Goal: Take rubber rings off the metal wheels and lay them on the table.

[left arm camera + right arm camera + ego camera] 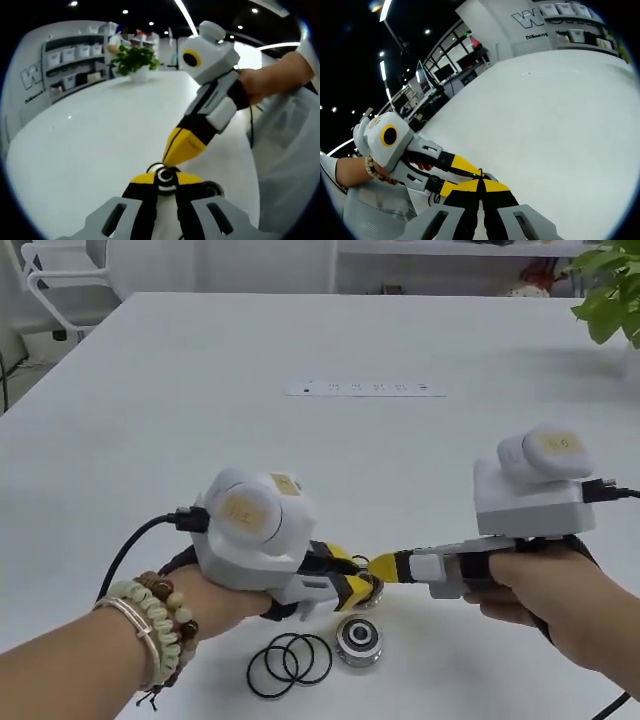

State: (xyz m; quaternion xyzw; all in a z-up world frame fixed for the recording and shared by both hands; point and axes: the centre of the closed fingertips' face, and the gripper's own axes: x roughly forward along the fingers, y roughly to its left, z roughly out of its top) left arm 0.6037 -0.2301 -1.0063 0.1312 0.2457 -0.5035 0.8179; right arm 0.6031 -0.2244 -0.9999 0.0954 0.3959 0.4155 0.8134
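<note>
The left gripper (357, 585) hangs just above the tabletop (300, 460), its jaws pinching a metal wheel (165, 176) by the sides so the wheel's face looks forward along them. The right gripper (480, 181) comes in from the opposite side. Its jaws are pressed together into a narrow yellow point whose tip touches the upper rim of that wheel. They probably have the ring nipped between them, but at this size it is not clear whether any rubber is actually caught.

Three loose rubber rings (290, 660) lie overlapping on the tabletop just below the left gripper, with a second wheel (358, 638) lying flat beside them.

The main risk from here is the pull. If the right jaws hold only a sliver of rubber, it could slip free and snap back into its groove, or flick away across the tabletop. A pull that is off-axis could also twist the wheel in the left jaws' narrow grip and drop it onto the rings and wheel below, where it might roll off
</note>
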